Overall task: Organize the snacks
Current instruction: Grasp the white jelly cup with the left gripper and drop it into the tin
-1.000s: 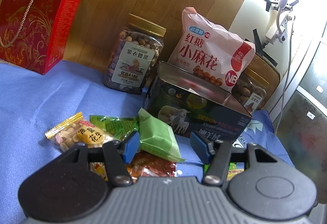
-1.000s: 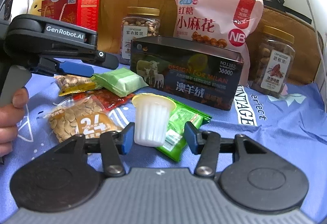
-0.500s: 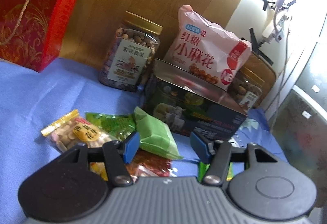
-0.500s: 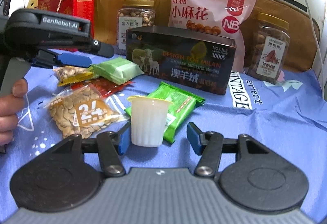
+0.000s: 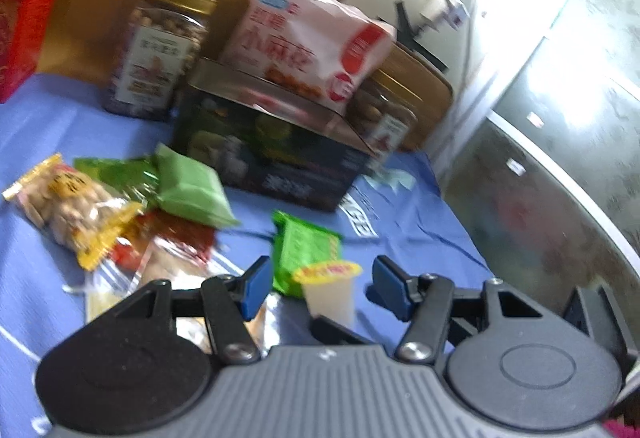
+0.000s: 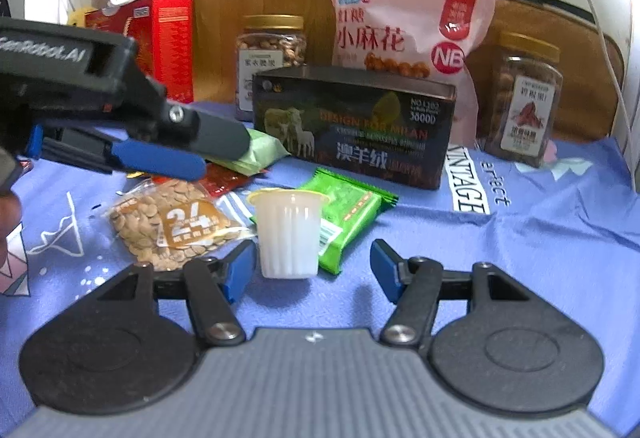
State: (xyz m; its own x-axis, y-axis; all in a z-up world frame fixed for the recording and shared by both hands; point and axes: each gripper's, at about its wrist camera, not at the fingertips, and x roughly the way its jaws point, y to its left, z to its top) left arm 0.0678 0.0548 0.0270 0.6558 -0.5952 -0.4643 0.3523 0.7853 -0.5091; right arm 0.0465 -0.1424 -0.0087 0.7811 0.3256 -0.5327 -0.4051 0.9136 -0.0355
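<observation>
Jelly cup (image 6: 289, 234) stood upright on blue cloth (image 6: 520, 258), untouched between right gripper (image 6: 312, 264) fingers, which had just been opening; left gripper (image 5: 320, 288) fingers apart, empty.

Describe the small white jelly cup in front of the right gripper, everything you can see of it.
The jelly cup is a small, ribbed, translucent white plastic cup, wider at the top, sealed with a yellow foil lid. It stands upright on the blue cloth, just in front of a green wrapped snack that it partly hides; whether they touch is unclear. It sits between the open fingers of the right gripper, whose jaws have just been opening; neither pad presses it.
</observation>
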